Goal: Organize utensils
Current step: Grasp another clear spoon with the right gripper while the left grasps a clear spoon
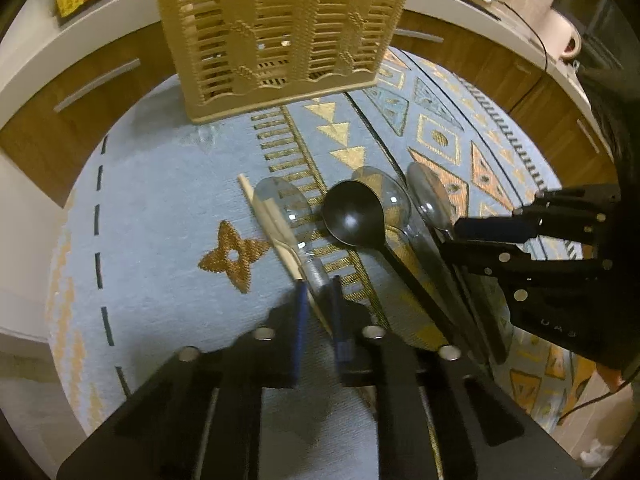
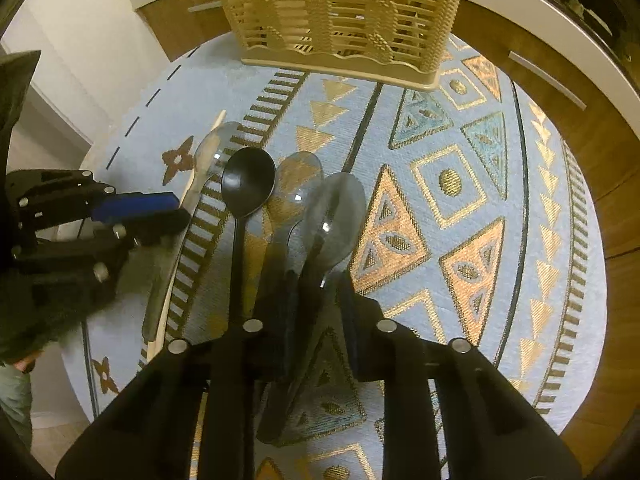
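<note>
**Q:** On the table, what stands at the far edge?

**A:** A tan slotted basket, upright on the blue patterned cloth. It is the biggest thing there. Wooden cabinets curve round behind the table.

**Q:** And the utensils?

**A:** They lie side by side near the middle, bowls toward the basket, handles toward the near edge. From the left edge: a pale chopstick, a clear spoon lying over it, a black spoon, another clear spoon partly under the black one's bowl, then a grey see-through spoon.

**Q:** What about the left gripper?

**A:** Low over the near end of the chopstick and the first clear spoon. Its fingers stand a little apart on either side of that spoon's neck; whether they press it, I cannot tell.

**Q:** The right gripper?

**A:** Down at the grey spoon's handle, fingers on either side of it with a gap showing. From the left view its tips sit just beside that spoon's bowl.
</note>
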The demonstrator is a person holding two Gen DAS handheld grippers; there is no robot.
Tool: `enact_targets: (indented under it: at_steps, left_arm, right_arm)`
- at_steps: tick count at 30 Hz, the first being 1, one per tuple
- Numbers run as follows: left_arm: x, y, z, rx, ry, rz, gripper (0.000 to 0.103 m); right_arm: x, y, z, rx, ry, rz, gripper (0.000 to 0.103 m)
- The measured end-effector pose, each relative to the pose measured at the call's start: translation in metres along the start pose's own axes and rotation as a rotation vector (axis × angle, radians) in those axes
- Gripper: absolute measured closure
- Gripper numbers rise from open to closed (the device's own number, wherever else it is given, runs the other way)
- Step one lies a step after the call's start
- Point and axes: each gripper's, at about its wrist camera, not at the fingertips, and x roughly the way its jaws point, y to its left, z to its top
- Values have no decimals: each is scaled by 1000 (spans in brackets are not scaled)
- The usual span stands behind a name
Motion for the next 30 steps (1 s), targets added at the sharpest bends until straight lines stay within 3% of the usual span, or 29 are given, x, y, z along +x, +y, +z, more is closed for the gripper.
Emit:
enact_targets:
  at_steps: [2, 10, 11, 12, 14, 18, 20, 23, 27, 30]
  left_arm:
    - [-3, 5, 0, -19, -9, -17, 103]
    - [-19, 18, -3, -49, -48, -81, 103]
    - [-19, 16, -2, -53, -47, -81, 100]
    - [-18, 14, -1, -55, -43, -71, 88]
    - [-15, 6, 1, -32, -47, -36, 73]
    - [-4, -9, 3, 23, -17, 21, 73]
    - [3, -13, 6, 36, 8, 41, 74]
    - [6, -15, 8, 64, 5, 98, 91]
    - [-3, -3, 7, 19, -24, 42, 102]
    - [-12, 7, 2, -14, -48, 29, 103]
  right_arm:
    - [0, 1, 1, -4, -4, -2, 91]
    - [-3, -4, -4, 6, -15, -6, 93]
    - [-3, -5, -4, 8, -14, -2, 93]
    - [-4, -6, -4, 11, -13, 0, 93]
    - [-5, -8, -5, 14, -11, -2, 93]
    - [-6, -10, -7, 10, -13, -7, 93]
    - [-6, -10, -7, 9, -15, -8, 93]
    - [-5, -9, -7, 3, -17, -7, 93]
    - [-9, -14, -11, 1, -25, -3, 93]
    - [-11, -18, -13, 11, -28, -1, 93]
